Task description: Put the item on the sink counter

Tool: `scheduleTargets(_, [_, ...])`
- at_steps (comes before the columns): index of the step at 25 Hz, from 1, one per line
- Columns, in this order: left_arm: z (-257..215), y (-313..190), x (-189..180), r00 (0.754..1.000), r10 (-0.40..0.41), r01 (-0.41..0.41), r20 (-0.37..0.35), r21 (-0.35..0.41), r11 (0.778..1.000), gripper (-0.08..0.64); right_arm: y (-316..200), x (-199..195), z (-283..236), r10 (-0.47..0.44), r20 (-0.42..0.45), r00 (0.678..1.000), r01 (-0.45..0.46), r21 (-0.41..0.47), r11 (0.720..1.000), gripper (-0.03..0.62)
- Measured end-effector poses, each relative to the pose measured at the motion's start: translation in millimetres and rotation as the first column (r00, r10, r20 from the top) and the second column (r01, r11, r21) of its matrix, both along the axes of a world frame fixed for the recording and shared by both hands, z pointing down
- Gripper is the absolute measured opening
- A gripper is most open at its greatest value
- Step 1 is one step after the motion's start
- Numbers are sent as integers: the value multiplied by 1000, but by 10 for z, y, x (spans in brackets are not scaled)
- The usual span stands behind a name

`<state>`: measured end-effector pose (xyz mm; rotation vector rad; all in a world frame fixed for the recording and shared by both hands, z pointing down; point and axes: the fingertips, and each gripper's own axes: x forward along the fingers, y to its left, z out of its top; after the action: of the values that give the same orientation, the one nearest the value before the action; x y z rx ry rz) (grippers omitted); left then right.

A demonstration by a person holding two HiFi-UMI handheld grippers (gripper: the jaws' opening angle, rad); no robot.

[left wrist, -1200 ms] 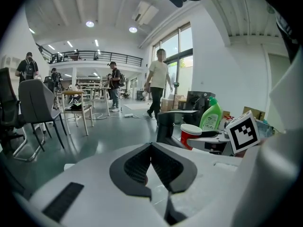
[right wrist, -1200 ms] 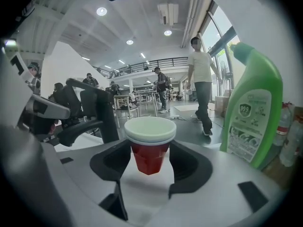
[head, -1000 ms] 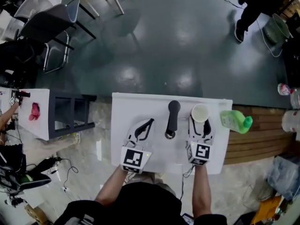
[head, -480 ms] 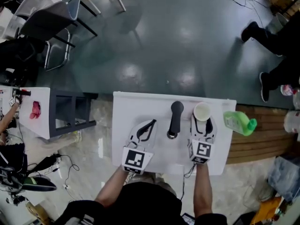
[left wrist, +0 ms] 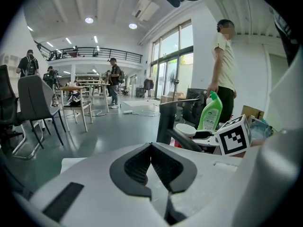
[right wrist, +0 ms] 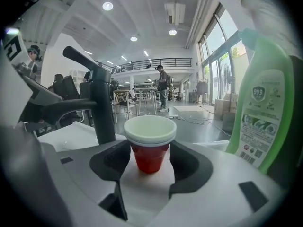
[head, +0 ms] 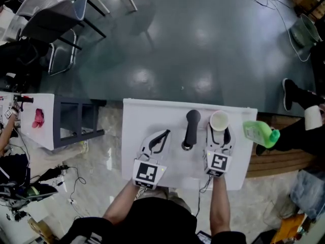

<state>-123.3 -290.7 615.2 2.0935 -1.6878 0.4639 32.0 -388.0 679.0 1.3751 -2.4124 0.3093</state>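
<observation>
Red cup (right wrist: pixel 150 154), white-rimmed, upright; standing on the white sink counter (head: pixel 147 118), toward its far right corner

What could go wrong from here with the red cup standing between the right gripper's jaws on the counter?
1. The red cup stands on the sink counter between the open jaws of the right gripper. A crooked pull back could let a jaw catch the light cup and tip it.
2. The green bottle is close on the right and the faucet on the left, so a sideways swing might knock either.
</observation>
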Motion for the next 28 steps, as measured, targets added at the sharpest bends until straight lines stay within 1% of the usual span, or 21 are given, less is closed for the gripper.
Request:
scheduleTargets(2, [-21,-9,-3,1000,2,-2,7,15,1000,2,-10,36,16,12,-23,1000,-12,10,1000,262])
scheduleTargets(3, [-27,-8,-8,1000,1,-1,10,18,1000,2,-12,35,13,16,-20,1000,-16,6,1000,264])
scheduleTargets(6, [-35,16,-18,1000,-7,7,10,8,1000,3,-6,-15,-17,18,28,999,-18,-22,1000,268])
scheduleTargets(8, [-30,37,-15,1000,-10,10,7,4,1000,2,14,7,26,14,19,1000,-14,-23,1000,288])
scheduleTargets(10, [-47,38,-15,1000,-6,5,14,20,1000,2,37,41,75,14,0,1000,-14,-20,1000,309])
scheduleTargets(12, [-70,49,-16,1000,-4,3,17,30,1000,3,43,33,42,14,5,1000,-14,-17,1000,318])
scheduleTargets(13, [-72,71,-13,1000,-8,8,11,22,1000,2,41,25,5,14,8,1000,-14,-15,1000,319])
scheduleTargets(16, [-81,143,-11,1000,-22,22,-6,-2,1000,2,56,48,-67,24,2,1000,-24,-3,1000,319])
scheduleTargets(20, [-184,179,-8,1000,-19,19,11,33,999,2,127,66,-178,22,17,1000,-23,10,1000,318])
scheduleTargets(25, [-330,305,64,1000,-19,19,-2,40,999,2,250,111,-421,19,29,999,-20,36,999,293])
scheduleTargets(28, [-462,393,83,1000,-11,10,12,79,997,2,371,192,-505,26,20,999,-28,60,998,280])
